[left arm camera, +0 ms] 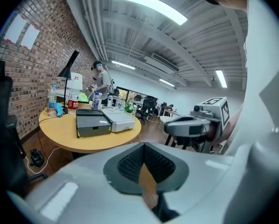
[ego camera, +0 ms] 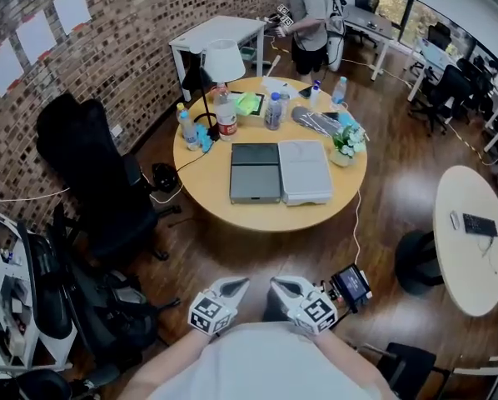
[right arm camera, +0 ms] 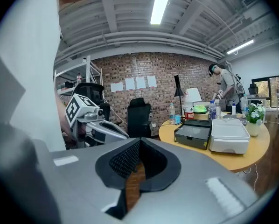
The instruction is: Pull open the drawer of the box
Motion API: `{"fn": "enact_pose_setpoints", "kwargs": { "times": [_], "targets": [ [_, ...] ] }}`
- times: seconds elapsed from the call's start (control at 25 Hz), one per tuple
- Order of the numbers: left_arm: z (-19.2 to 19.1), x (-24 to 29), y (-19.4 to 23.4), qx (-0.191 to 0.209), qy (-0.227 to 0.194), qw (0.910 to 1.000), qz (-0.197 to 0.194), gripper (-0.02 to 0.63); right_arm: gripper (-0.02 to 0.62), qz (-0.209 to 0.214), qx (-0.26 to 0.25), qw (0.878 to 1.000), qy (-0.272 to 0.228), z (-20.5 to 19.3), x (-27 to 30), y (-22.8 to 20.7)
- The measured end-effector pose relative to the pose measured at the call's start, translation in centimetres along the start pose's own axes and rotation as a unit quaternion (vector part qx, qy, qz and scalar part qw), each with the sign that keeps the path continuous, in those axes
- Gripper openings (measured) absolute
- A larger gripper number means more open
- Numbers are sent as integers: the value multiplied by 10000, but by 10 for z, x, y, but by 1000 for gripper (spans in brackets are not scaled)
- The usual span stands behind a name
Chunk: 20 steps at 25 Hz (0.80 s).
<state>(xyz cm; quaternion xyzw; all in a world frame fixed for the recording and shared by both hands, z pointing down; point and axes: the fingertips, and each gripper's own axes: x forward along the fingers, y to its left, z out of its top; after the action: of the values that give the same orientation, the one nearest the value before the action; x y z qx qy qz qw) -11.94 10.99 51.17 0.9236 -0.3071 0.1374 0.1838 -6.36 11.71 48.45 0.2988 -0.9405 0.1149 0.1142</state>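
A dark grey flat box [ego camera: 255,172] and a light grey box [ego camera: 305,171] lie side by side on the round wooden table [ego camera: 232,211], well ahead of me. Both grippers are held close to my body, far short of the table. My left gripper [ego camera: 236,286] is shut with nothing in it, and so is my right gripper [ego camera: 281,286]. The left gripper view shows the dark box [left arm camera: 93,122] beyond the closed left gripper [left arm camera: 144,146], with the right gripper [left arm camera: 191,125] alongside. In the right gripper view the dark box [right arm camera: 194,133] sits past the closed right gripper [right arm camera: 138,141].
Behind the boxes on the table stand a white lamp [ego camera: 220,61], bottles [ego camera: 225,115] and a small plant [ego camera: 346,142]. A black office chair [ego camera: 99,182] is left of the table and a white round table [ego camera: 472,236] is to the right. A person [ego camera: 310,19] stands at the back.
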Motion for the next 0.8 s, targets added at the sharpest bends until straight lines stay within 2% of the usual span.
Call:
{"fn": "enact_pose_setpoints", "kwargs": {
  "times": [0.48, 0.8],
  "targets": [
    [48, 70, 37, 227, 170, 9986, 454, 4, 2, 267, -151, 9995, 99, 13, 17, -91],
    [56, 107, 58, -119, 272, 9965, 779, 5, 2, 374, -382, 9984, 189, 18, 17, -136]
  ]
}}
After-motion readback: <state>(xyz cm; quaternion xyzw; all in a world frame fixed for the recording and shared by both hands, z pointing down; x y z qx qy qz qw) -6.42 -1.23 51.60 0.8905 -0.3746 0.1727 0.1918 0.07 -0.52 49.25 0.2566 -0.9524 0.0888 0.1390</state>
